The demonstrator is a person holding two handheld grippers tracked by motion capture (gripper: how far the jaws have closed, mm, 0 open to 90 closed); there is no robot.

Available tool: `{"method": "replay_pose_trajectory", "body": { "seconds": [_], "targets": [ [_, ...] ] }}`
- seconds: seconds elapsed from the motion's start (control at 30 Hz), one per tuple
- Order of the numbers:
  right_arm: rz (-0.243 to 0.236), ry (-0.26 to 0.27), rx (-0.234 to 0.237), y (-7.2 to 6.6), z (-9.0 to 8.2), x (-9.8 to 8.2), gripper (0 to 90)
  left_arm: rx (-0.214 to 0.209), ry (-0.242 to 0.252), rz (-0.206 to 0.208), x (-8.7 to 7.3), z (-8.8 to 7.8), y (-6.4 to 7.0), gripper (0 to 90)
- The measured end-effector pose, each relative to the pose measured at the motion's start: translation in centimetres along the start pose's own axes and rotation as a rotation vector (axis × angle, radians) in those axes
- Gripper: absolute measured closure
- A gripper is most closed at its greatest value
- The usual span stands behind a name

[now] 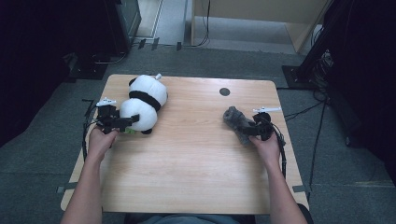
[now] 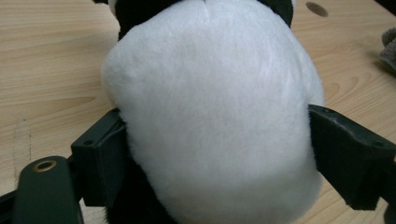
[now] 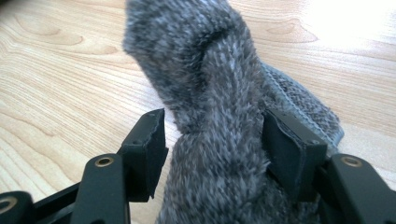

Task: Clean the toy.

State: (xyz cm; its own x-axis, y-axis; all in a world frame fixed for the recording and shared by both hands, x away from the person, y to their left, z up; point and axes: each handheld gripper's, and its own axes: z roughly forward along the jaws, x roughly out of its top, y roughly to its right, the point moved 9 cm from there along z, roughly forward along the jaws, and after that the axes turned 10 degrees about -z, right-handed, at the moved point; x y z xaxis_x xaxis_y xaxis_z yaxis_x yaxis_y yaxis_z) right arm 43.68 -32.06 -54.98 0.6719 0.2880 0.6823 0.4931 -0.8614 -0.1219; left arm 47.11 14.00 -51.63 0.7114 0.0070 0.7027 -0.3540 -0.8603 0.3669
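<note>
Seen from the high view on a pale wooden table [image 1: 196,177]: a plush panda [image 1: 144,102] at about 10 o'clock, lying lengthwise, head toward the far edge, white rump toward the near-left. Just off that rump, at its 8 o'clock, the left gripper [image 1: 133,119], held in the left hand [image 1: 100,140] and pointed toward 3 o'clock. Peeking out beneath the panda near the gripper, a small green bit, too small to name.

Looking along the left gripper [image 2: 215,140] in its own view: jaws spread wide to either side of the panda's [image 2: 210,116] white rump. Fur meeting both pads, yet with no dent to be seen; apparently no squeeze, though hard to say with the plush bulging over the pads.

Over at 3 o'clock on the table, a fuzzy grey sock [image 1: 235,121], crumpled. Touching its 4 o'clock end, the right gripper [image 1: 247,129] in the right hand [image 1: 266,147], pointed toward 10 o'clock.

Looking along the right gripper [image 3: 215,140]: jaws partly parted, the grey sock [image 3: 210,93] standing up between them. One pad against the knit, the other with a sliver of gap; no clamp.

Between the two toys at the far edge, at 12 o'clock, a dark round hole [image 1: 224,91] in the tabletop, well apart from both.
</note>
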Motion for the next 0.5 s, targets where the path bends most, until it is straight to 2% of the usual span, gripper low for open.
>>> {"method": "replay_pose_trajectory", "body": {
  "seconds": [0.03, 0.1, 0.13, 0.23, 0.27, 0.33, 0.5],
  "targets": [
    [0.0, 0.0, -0.001, -0.1, -0.1, 0.0, 40.3, 0.007, -0.002, -0.004, 0.1, 0.0, 0.0, 11.6],
    [-0.007, 0.003, -0.004, -0.2, -0.3, 0.1, 39.0, 0.019, -0.004, -0.054, 0.3, 0.1, -0.1, 4.2],
    [-0.01, 0.007, -0.006, -0.2, -0.4, 0.2, 38.5, 0.03, 0.0, -0.058, 0.3, 0.0, -0.2, 4.2],
    [-0.01, 0.014, -0.013, -0.3, -0.8, 0.4, 38.4, 0.048, 0.002, -0.026, 0.4, -0.4, -0.2, 5.3],
    [-0.011, 0.022, -0.013, -0.3, -1.0, 0.5, 38.3, 0.072, 0.001, -0.02, 0.4, -0.5, -0.3, 6.7],
    [-0.006, 0.033, -0.01, -0.4, -1.4, 0.7, 38.1, 0.06, -0.001, -0.003, 0.4, -0.6, 0.0, 7.8],
    [-0.006, 0.052, -0.011, -0.6, -2.3, 1.0, 38.0, 0.068, -0.022, 0.035, 0.4, -1.1, 0.2, 7.9]
  ]
}}
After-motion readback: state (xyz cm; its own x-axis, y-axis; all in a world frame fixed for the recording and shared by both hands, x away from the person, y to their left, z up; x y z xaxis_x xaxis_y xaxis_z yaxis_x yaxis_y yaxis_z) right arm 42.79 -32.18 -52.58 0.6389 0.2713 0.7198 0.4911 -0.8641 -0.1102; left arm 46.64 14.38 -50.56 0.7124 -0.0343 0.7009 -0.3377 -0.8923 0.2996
